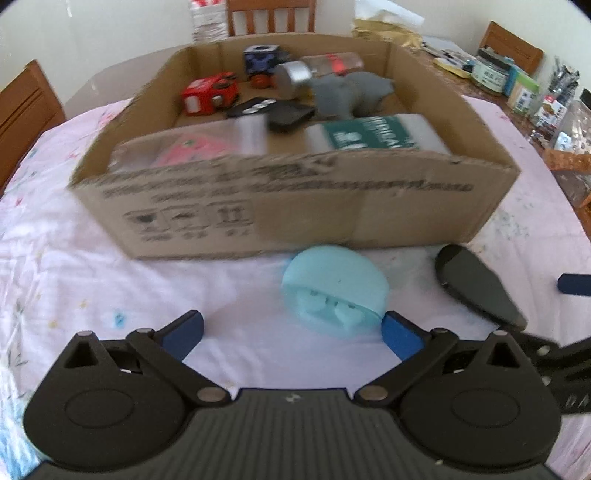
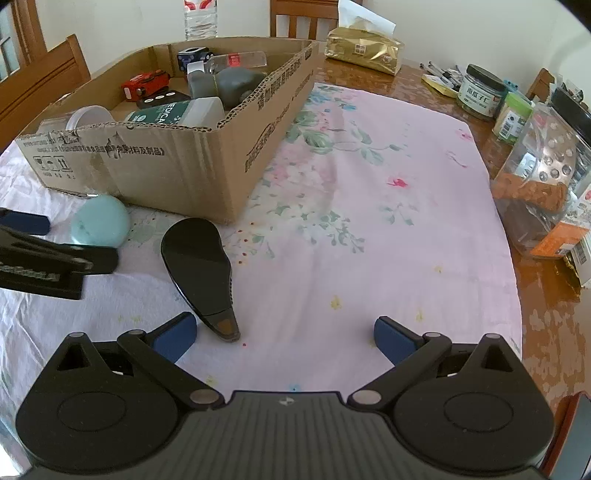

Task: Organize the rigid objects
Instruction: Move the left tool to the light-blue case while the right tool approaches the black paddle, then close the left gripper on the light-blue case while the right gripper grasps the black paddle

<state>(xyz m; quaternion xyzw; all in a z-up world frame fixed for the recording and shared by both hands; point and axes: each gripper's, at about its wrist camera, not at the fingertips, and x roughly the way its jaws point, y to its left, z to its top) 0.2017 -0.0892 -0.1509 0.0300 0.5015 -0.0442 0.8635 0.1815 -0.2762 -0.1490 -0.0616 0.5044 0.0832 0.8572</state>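
Note:
A light blue earbud case lies on the pink cloth just in front of the cardboard box; its lid stands ajar. It also shows in the right wrist view. My left gripper is open, with the case just ahead between its blue fingers, nearer the right one. A black teardrop-shaped object lies to the right of the case. My right gripper is open and empty, with the black object's narrow end by its left finger. The box holds several items, among them a red toy car and a grey toy.
Jars, pens and snack packs crowd the table's right edge. A gold tissue pack and a water bottle stand behind the box. Wooden chairs surround the table. Floral cloth stretches to the right of the box.

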